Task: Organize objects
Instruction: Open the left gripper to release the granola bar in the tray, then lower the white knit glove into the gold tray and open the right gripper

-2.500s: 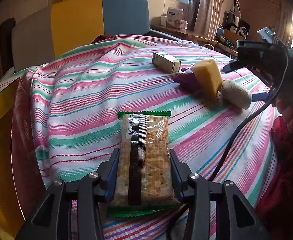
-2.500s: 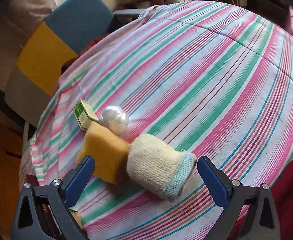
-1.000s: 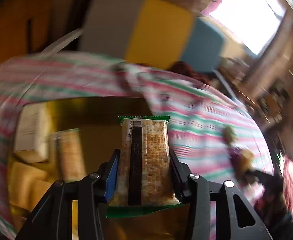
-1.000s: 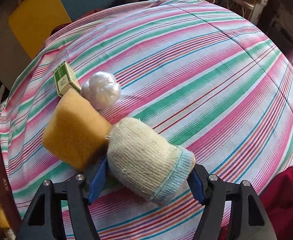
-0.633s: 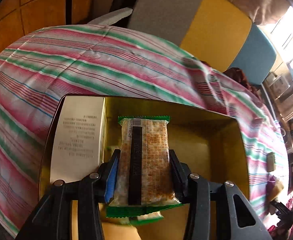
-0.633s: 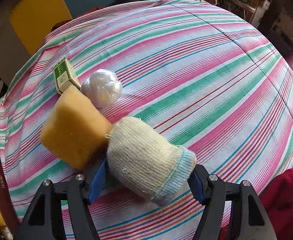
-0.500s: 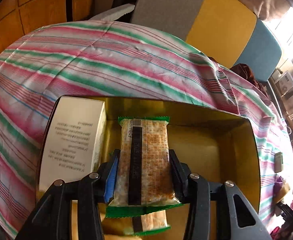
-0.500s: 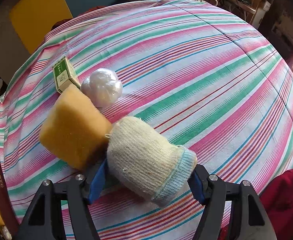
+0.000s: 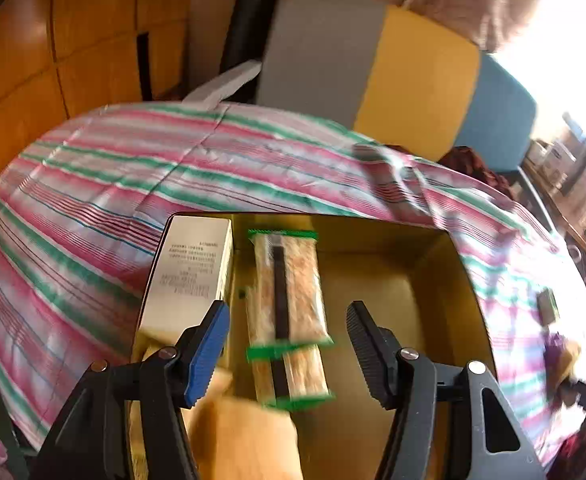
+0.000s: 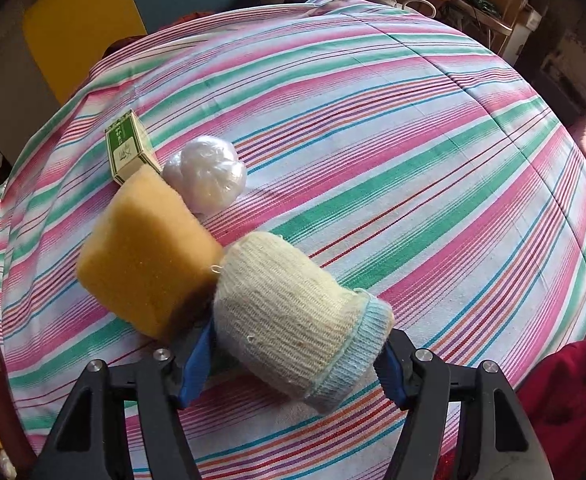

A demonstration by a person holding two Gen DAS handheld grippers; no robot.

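In the left wrist view a cracker packet (image 9: 285, 284) with green ends lies blurred inside the gold-lined box (image 9: 433, 280), on a second such packet (image 9: 293, 376). My left gripper (image 9: 287, 312) hovers over it, its jaws opening and clear of the wrapper on both sides. In the right wrist view my right gripper (image 10: 293, 356) is shut on a cream knitted sock roll (image 10: 293, 312) with a pale blue cuff, a pad pressing each side. A yellow sponge (image 10: 145, 256) leans against the roll's left.
A white printed carton (image 9: 191, 272) stands along the box's left wall, and a yellow block (image 9: 245, 432) fills its near corner. On the striped cloth (image 10: 413, 140) beyond the sponge lie a crumpled plastic ball (image 10: 207, 172) and a small green carton (image 10: 127, 148). Chairs stand behind the table.
The left jaws have spread and let the cracker packet go; it now lies in the box. The right gripper stays around the sock roll, with the scene shifted only slightly.
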